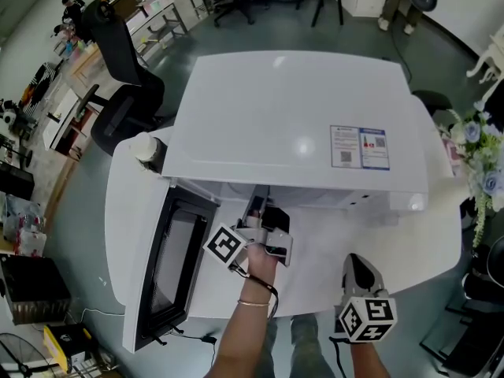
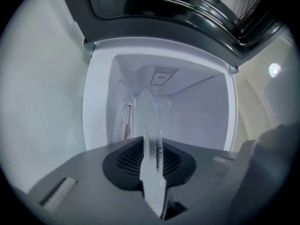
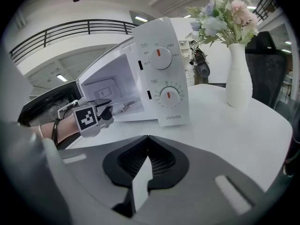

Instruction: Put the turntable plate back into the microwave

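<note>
The white microwave (image 1: 299,116) stands on the white round table (image 1: 409,242) with its door (image 1: 169,262) swung open to the left. My left gripper (image 2: 152,172) is shut on the rim of the clear glass turntable plate (image 2: 150,135). The plate shows edge-on and reaches toward the open cavity (image 2: 187,111). From above, the left gripper (image 1: 264,211) sits right at the cavity mouth. My right gripper (image 1: 358,270) hovers over the table in front of the control panel (image 3: 164,78). Its jaws (image 3: 143,172) are shut with nothing between them.
A white vase of flowers (image 3: 239,74) stands on the table to the right of the microwave. Black office chairs (image 1: 118,93) are on the floor beyond the table's left side. A black cable (image 1: 189,337) lies near the table's front edge below the door.
</note>
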Demonstrator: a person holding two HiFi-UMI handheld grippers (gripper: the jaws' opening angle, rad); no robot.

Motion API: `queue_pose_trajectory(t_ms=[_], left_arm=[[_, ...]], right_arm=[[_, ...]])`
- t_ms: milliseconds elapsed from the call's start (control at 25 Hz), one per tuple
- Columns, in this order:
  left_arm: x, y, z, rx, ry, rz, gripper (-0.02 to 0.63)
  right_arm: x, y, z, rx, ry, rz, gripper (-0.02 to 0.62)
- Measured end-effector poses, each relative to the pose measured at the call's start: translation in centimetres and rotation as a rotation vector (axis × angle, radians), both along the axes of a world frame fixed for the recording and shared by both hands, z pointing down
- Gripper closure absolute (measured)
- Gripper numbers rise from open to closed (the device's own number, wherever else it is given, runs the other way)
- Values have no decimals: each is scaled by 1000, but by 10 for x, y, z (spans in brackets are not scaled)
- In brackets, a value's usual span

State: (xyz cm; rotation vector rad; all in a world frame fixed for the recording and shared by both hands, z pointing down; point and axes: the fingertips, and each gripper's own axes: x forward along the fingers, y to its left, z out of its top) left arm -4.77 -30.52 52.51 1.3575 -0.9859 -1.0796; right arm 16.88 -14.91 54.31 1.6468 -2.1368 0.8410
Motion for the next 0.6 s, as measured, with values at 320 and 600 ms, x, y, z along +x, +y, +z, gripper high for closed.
queue_pose_trajectory(t_ms=[320, 600], left_arm=[[0, -16, -3, -2, -32, -5, 555], [3, -20, -2, -43, -25, -13, 555]], right_arm=[[2, -1, 3, -6, 5, -5, 585], [0, -1, 1, -6, -11, -9, 586]])
